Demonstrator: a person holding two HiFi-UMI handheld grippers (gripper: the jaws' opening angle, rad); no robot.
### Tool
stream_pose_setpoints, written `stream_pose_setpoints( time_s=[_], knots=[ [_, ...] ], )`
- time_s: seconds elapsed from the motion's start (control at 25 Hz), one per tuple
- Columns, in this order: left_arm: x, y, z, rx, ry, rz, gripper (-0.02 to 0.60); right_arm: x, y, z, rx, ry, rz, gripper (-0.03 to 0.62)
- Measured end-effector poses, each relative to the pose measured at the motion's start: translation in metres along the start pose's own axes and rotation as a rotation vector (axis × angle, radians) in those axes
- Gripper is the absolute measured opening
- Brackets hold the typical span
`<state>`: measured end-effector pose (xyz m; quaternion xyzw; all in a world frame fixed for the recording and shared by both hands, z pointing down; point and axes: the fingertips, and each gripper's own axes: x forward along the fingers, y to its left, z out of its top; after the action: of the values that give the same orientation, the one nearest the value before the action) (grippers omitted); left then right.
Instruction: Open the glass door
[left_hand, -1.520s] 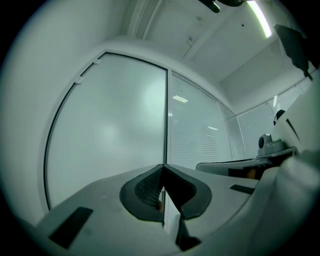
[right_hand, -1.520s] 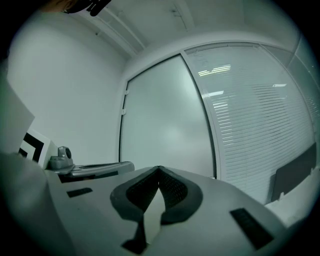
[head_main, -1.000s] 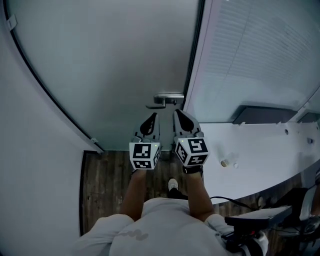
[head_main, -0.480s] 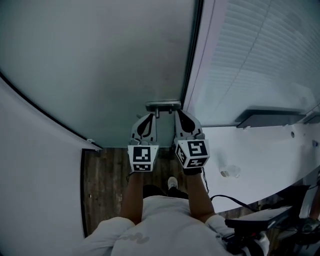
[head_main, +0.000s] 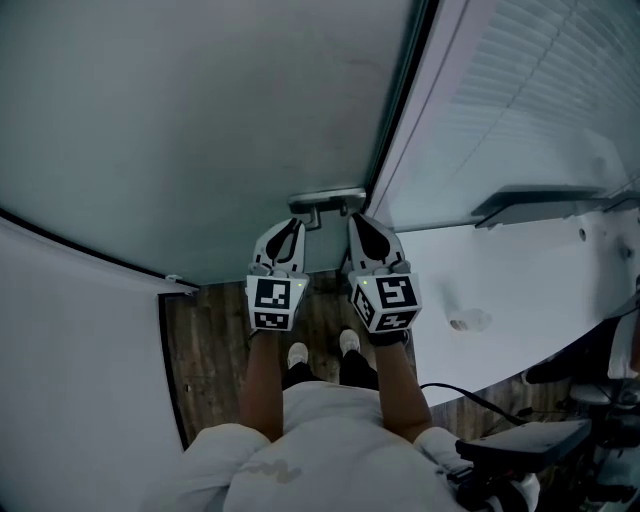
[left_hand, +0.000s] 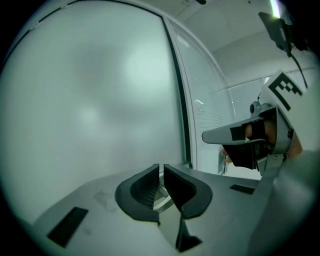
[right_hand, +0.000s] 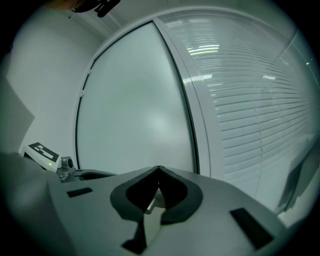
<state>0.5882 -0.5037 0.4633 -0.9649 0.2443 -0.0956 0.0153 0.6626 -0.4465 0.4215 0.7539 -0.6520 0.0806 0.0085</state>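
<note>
The frosted glass door (head_main: 220, 120) fills the upper left of the head view. Its metal lever handle (head_main: 326, 199) sticks out near the door's right edge. My left gripper (head_main: 297, 224) is just below and left of the handle, its jaws together and nothing between them. My right gripper (head_main: 354, 220) is beside it, just under the handle's right end, also shut and empty. In the left gripper view the left gripper (left_hand: 161, 169) points at the door glass (left_hand: 90, 100), with the right gripper (left_hand: 260, 140) alongside. In the right gripper view the right gripper (right_hand: 159, 171) faces the door's edge (right_hand: 187, 125).
A white slatted panel (head_main: 540, 90) stands right of the door frame, with a white ledge (head_main: 520, 290) below it. A white wall (head_main: 70, 380) closes the left side. Dark wooden floor (head_main: 215, 340) lies underfoot. A black chair or stand (head_main: 530, 440) is at bottom right.
Both grippers have come forward and down together until their tips are close under the handle. The person has stepped nearer the door; both shoes now show.
</note>
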Motion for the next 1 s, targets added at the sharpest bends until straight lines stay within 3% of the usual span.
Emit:
stream_pose_setpoints(
  time_s=[0.16,0.32,0.44,0.64,0.76,1.0],
  knots=[
    [0.009,-0.002,-0.021,0.019,-0.001,-0.050,0.012,0.005,-0.012,-0.018,0.016,-0.001,-0.037,0.002],
    [0.017,-0.007,-0.034,0.068,0.048,-0.116,0.074,0.006,-0.030,-0.027,0.050,0.016,-0.085,0.002],
    [0.023,-0.007,-0.048,0.166,0.116,-0.143,0.115,0.007,-0.036,-0.031,0.064,0.022,-0.105,0.002],
    [0.031,-0.010,-0.074,0.406,0.271,-0.169,0.225,0.008,-0.037,-0.029,0.073,0.024,-0.110,0.002],
    [0.036,-0.013,-0.088,0.457,0.326,-0.198,0.225,0.010,-0.037,-0.030,0.079,0.020,-0.108,0.002],
    [0.042,-0.010,-0.109,0.633,0.408,-0.190,0.222,0.014,-0.040,-0.037,0.075,0.020,-0.117,0.002]
  ],
)
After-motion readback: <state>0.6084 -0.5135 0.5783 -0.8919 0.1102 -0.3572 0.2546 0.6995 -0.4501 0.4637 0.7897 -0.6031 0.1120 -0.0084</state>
